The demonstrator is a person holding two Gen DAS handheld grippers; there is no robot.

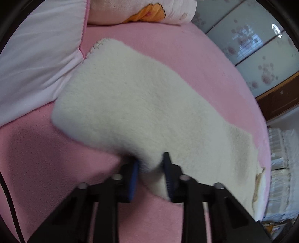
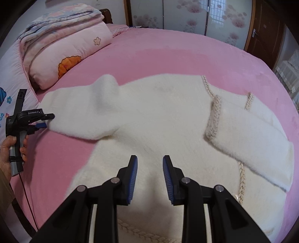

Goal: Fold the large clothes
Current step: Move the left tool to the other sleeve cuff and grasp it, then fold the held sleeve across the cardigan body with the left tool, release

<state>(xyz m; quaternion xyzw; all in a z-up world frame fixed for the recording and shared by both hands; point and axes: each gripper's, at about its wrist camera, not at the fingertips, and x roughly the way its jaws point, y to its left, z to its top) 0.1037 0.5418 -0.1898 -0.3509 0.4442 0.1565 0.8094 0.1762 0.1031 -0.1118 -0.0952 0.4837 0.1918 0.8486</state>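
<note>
A white fluffy sweater [image 2: 158, 115] lies spread on the pink bed [image 2: 168, 52]. Its right sleeve [image 2: 252, 142] is folded across the body beside a braided trim [image 2: 213, 117]. The left sleeve [image 1: 121, 104] stretches out to the side [image 2: 80, 114]. My left gripper [image 1: 150, 164] is shut on the end of that sleeve, with fleece pinched between the blue pads; the right wrist view shows this gripper [image 2: 46, 121] at the left, held by a hand [image 2: 5, 149]. My right gripper [image 2: 150, 160] hovers over the sweater's lower body, open, with nothing between its fingers.
A folded pink quilt [image 2: 65, 46] with an orange flower is stacked at the bed's head, next to a pale pillow [image 1: 37, 56]. Sliding wardrobe doors [image 2: 186, 16] with flower prints and a brown door [image 2: 261, 28] stand beyond the bed. A red cable [image 2: 28, 196] hangs from the left gripper.
</note>
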